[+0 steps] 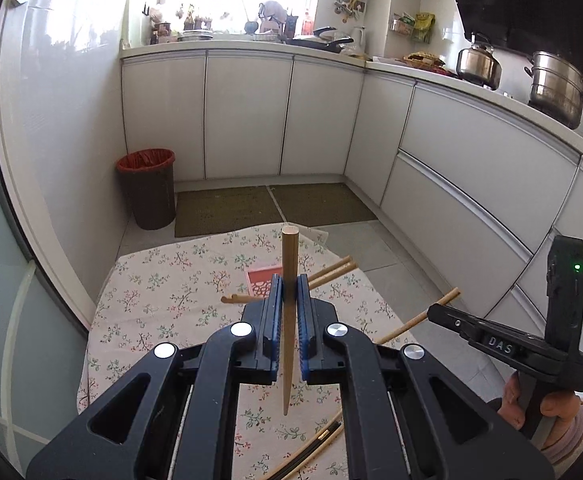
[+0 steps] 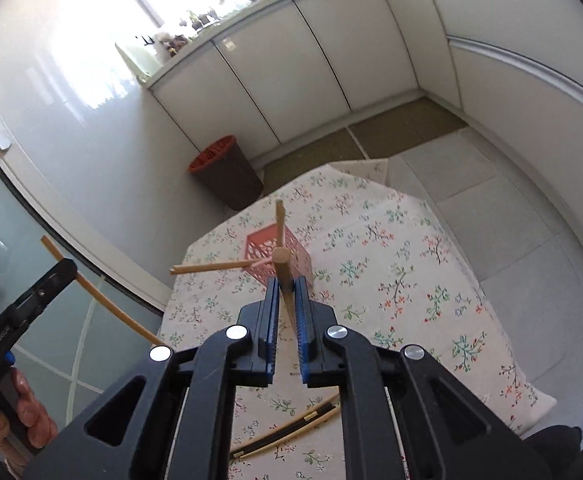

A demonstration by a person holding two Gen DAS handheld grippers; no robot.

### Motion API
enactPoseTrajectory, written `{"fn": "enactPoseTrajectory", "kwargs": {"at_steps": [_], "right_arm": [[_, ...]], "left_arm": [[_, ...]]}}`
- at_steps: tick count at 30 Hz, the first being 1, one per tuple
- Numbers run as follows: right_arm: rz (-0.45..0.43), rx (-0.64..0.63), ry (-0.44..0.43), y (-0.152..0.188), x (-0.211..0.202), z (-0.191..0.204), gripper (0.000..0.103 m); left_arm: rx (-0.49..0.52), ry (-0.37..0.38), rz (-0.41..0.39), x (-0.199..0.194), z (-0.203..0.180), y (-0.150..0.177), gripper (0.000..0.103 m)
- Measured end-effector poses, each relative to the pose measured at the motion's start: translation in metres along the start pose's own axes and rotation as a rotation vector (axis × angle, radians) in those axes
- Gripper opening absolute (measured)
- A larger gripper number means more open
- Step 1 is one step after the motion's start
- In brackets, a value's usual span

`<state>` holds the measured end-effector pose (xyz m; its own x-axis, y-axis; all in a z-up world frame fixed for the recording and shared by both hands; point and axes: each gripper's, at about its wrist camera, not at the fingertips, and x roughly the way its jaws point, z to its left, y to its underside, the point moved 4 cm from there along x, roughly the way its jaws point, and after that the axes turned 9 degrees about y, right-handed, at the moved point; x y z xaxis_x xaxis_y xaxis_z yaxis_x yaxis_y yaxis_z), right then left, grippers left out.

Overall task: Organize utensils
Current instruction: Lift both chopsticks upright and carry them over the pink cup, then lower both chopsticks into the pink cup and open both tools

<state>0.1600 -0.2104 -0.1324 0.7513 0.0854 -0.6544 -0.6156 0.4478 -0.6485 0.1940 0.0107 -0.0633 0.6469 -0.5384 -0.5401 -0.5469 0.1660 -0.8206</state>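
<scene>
Kitchen table (image 2: pixel 411 240) with flowered cloth carries a pink basket (image 2: pixel 291 248) already holding some chopsticks, and each claw, left (image 1: pixel 289 290) and right (image 2: pixel 287 284), grips one wooden chopstick (image 1: pixel 290 320) above it, so the next move, I judge, is lowering them tip-first into the basket.

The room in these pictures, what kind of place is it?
Most likely a home kitchen: a steel kettle and a steel stockpot stand on a white counter above white cabinet doors.
</scene>
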Motion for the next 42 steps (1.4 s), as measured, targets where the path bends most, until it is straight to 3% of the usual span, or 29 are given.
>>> {"fn": "enactPoseTrajectory", "kwargs": {"at_steps": [6,11,20,23,28,29,32,42], "right_arm": [[-0.114,-0.015,-0.097,-0.051,-0.042,0.027,0.008],[-0.206,-0.041,-0.114,-0.092,-0.052,0.046,0.008],[-0.233,-0.041,-0.127,-0.131,-0.022,0.063,0.008],[-0.253,-0.041,-0.115,-0.139,-0.003,0.067,0.008],[-0.255,-0.045,-0.093,-0.145,0.033,0.072,0.008],[-0.256,-0.054,-0.084,-0.143,0.040,0.074,0.008],[-0.255,-0.080,-0.066,-0.136,0.056,0.079,0.008],[-0.242,-0.153,-0.033,-0.113,0.099,0.106,0.008]], "left_arm": [[-0.007,-0.019,-0.062,0.004,-0.006,-0.042,0.006],[-0.002,-0.059,-0.093,0.020,-0.008,-0.069,0.006],[-0.066,-0.114,-0.097,0.077,0.012,-0.089,0.006],[-0.077,-0.157,-0.098,0.099,0.022,-0.084,0.006],[-0.120,-0.153,-0.041,0.131,0.040,-0.066,0.007],[-0.124,-0.150,-0.024,0.134,0.043,-0.061,0.013],[-0.160,-0.143,-0.057,0.117,0.051,-0.057,0.037],[-0.253,-0.212,-0.223,0.038,0.079,-0.064,0.044]]}}
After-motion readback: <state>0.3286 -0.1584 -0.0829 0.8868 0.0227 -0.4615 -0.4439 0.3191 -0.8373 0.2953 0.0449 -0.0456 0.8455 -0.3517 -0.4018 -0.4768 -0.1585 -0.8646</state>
